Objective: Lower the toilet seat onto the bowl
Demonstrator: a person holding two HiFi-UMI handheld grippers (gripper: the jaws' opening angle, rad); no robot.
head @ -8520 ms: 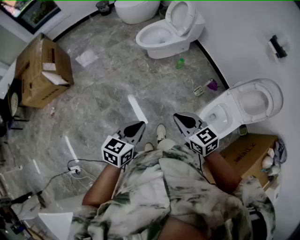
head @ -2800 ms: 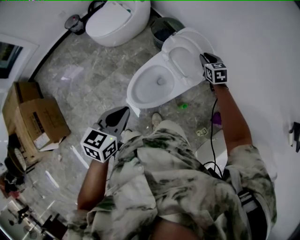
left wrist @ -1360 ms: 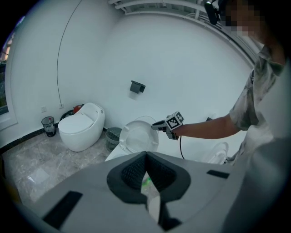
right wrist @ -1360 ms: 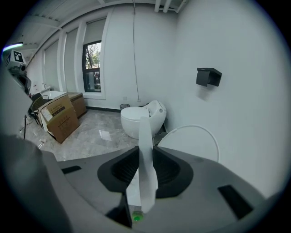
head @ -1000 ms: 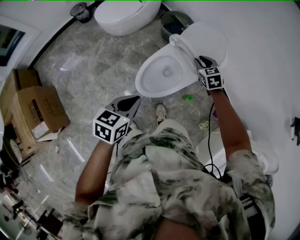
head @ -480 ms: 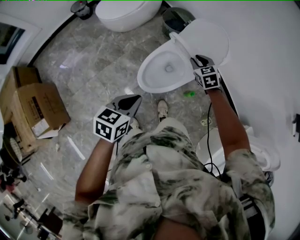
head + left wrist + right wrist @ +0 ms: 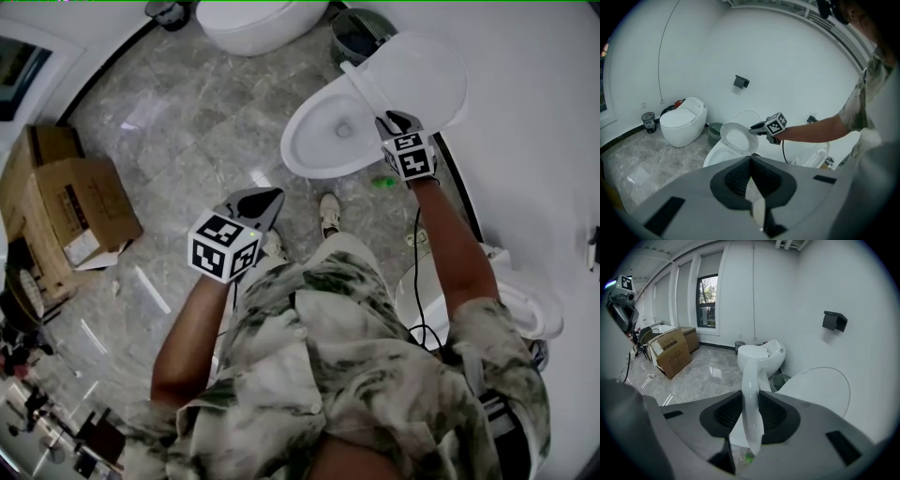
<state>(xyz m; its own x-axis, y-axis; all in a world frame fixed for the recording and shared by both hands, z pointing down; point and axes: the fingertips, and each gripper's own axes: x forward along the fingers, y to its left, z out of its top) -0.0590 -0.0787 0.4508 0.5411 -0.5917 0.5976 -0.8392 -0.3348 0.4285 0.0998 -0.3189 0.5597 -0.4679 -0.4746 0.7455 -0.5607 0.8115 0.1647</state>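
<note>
Right gripper view has the right gripper [image 7: 750,403] with its dark pads [image 7: 729,411] on either side of the white toilet seat [image 7: 752,376]. I see the rim filling the gap and touching both pads while the jaws are opening. The seat runs up and away from the jaws, standing steeply, apart from the raised lid [image 7: 816,386] that leans on the wall to its right.

From the head view, that gripper reaches in from the side of the toilet. The seat shows as a thin edge between the lid and the open bowl [image 7: 323,141], tilted off the lid and not down on the bowl.

My left gripper [image 7: 750,163] has its jaws drawn together with nothing between them, and it hangs over the marble floor [image 7: 197,122], well apart from the toilet.

Farther out I see a second toilet [image 7: 258,19], a ribbed bin [image 7: 354,25] beside it, a small green item [image 7: 382,181] on the floor near the bowl, and cardboard boxes [image 7: 70,202] off to my left.
</note>
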